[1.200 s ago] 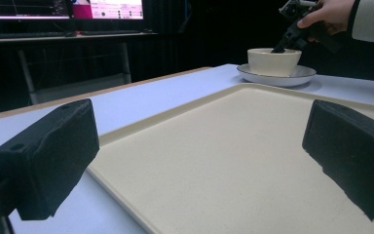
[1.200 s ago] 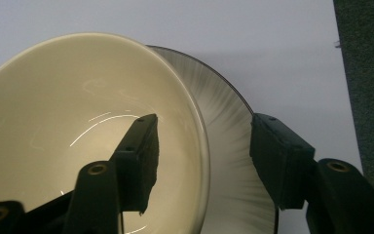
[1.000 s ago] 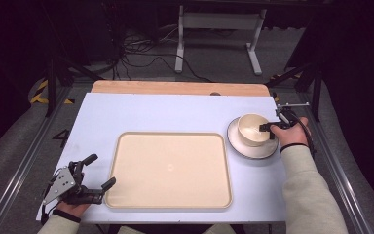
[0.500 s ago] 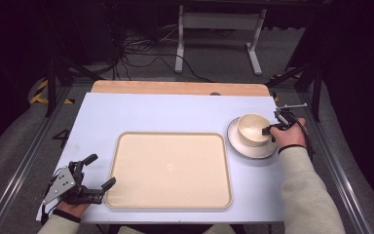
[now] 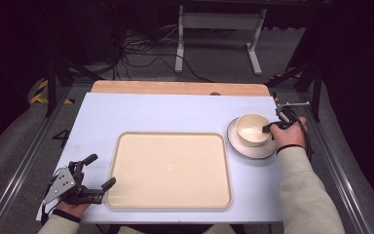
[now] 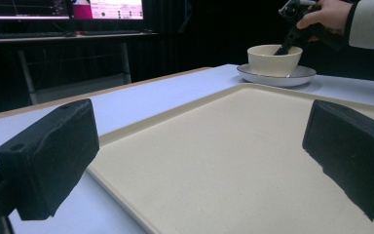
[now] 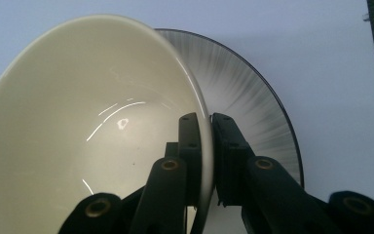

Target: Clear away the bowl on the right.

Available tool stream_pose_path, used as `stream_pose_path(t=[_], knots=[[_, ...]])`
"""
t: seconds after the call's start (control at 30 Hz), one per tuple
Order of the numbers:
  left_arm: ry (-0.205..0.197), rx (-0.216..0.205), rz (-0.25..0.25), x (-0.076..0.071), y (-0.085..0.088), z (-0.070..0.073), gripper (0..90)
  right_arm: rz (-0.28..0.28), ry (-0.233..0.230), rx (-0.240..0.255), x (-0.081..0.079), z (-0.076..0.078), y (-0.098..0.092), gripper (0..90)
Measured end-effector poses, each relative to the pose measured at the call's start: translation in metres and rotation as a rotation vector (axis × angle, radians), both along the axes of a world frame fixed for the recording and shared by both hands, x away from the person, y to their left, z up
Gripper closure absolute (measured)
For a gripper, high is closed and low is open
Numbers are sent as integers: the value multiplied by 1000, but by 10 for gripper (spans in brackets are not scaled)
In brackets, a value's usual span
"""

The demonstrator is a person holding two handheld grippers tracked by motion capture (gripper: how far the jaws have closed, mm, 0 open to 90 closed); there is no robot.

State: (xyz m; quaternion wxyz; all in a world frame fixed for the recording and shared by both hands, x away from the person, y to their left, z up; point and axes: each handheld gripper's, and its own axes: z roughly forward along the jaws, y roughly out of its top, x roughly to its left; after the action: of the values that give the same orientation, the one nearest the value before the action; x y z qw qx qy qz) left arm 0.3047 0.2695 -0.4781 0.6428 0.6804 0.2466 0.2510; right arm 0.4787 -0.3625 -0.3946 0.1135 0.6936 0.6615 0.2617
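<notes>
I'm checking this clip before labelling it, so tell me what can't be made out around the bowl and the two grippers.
- Bowl: right gripper view, near side cut off by the bottom edge.
- Plate: high view, its middle hidden under the bowl.
- Right gripper, clamped on the bowl's rim: its body cut off below.
- Left gripper, jaws open: left gripper view, the tray's near edge runs off the frame.

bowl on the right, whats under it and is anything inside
The bowl sits on a plate; the plate's middle is covered. Inside, one of the right gripper's fingers pinches the rim; otherwise empty.
</notes>
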Motion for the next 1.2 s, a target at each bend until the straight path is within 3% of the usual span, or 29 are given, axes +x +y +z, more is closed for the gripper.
stream_pose_path(t=[0.13, 0.3, 0.7, 1.2], knots=[[0, -1, 0, 0, 0, 0, 4, 5, 5, -23, -1, 4, 0, 833], [0, 0, 0, 0, 0, 0, 4, -3, 7, -1, -3, 10, -3, 833], [0, -1, 0, 0, 0, 0, 4, 15, -4, 19, -9, 44, 4, 827], [-1, -2, 1, 0, 0, 0, 4, 47, 7, 16, -16, 69, 15, 820]])
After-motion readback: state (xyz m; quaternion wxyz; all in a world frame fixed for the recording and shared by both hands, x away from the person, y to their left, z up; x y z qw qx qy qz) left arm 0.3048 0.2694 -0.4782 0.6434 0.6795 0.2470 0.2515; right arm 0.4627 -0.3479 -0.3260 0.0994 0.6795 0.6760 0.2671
